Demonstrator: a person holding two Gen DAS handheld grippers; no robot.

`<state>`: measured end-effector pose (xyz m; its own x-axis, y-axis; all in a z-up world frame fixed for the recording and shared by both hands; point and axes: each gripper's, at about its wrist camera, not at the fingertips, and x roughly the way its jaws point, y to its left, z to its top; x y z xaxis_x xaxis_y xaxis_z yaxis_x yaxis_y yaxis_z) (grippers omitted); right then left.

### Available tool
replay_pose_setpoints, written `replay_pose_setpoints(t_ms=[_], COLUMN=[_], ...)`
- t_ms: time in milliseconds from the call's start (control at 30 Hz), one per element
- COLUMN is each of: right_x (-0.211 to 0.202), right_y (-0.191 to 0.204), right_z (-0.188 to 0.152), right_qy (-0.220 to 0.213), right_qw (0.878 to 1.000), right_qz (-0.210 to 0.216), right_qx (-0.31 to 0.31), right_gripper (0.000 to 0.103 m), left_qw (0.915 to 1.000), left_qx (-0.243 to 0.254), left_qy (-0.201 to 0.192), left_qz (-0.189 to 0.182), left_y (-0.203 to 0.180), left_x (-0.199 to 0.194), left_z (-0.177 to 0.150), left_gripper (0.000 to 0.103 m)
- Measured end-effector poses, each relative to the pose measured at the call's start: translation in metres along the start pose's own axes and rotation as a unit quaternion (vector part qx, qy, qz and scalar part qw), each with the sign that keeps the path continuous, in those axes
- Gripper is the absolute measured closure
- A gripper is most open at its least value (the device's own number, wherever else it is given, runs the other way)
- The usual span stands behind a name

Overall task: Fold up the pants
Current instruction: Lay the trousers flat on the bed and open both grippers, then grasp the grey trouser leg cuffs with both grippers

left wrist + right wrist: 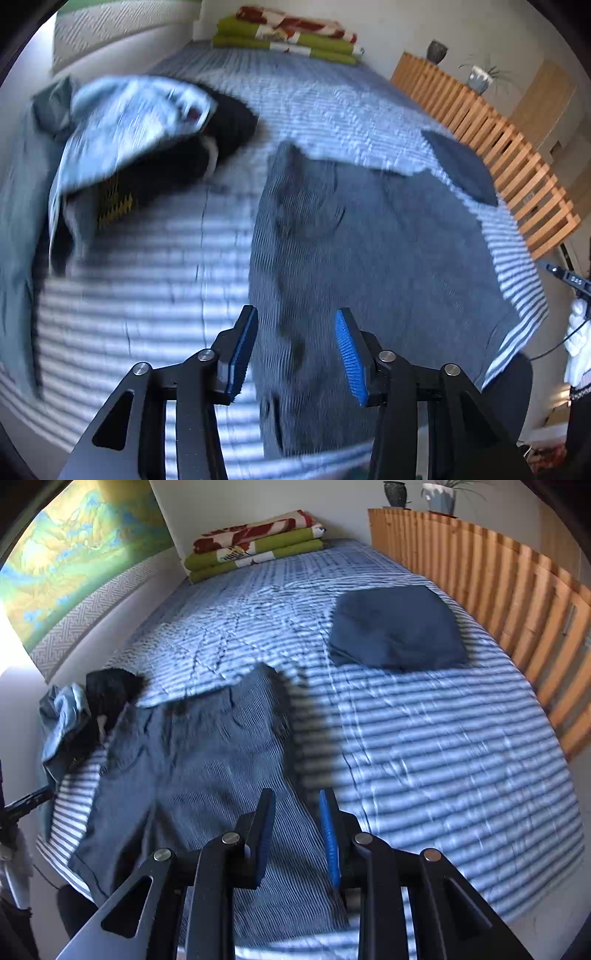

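Left wrist view: your left gripper hovers with jaws wide and empty over the grey pants, spread flat on the striped bed.
Pinch one fabric layer only, or the bedcover may lift too; your right gripper, moderately parted and empty, risks a skewed fold.

No text can be read with certainty. A black bracket at the right edge carries small white letters — too blurred to decipher.
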<state>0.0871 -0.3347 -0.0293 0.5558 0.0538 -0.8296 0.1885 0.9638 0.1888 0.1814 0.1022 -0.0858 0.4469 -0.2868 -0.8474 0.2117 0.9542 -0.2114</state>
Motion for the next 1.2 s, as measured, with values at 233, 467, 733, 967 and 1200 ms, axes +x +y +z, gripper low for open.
replay_pose_setpoints(t_ms=[233, 467, 733, 967, 1200], right_x=[0.012, 0.019, 0.048, 0.074, 0.062], right_y=[-0.01, -0.014, -0.035, -0.044, -0.028], right_z=[-0.053, -0.061, -0.061, -0.074, -0.072], right_qy=[0.027, 0.038, 0.074, 0.117, 0.108], right_qw=[0.999, 0.998, 0.995, 0.987, 0.991], right_qz=[0.001, 0.006, 0.025, 0.057, 0.054], right_qx=[0.036, 0.046, 0.069, 0.093, 0.054], right_gripper=[0.079, 0.079, 0.072, 0.069, 0.076], left_qw=[0.9963, 0.9966, 0.997, 0.998, 0.9886], left_qx=[-0.078, -0.059, -0.023, 0.042, 0.131], left_qy=[0.032, 0.04, 0.001, -0.038, 0.032], left_qz=[-0.016, 0.04, 0.073, 0.026, -0.067], left_y=[0.027, 0.025, 0.0, -0.071, -0.181], left_x=[0.026, 0.038, 0.003, -0.031, 0.01], left_z=[-0.06, -0.071, -0.066, -0.055, -0.064], left_gripper=[0.055, 0.086, 0.077, 0.065, 0.057])
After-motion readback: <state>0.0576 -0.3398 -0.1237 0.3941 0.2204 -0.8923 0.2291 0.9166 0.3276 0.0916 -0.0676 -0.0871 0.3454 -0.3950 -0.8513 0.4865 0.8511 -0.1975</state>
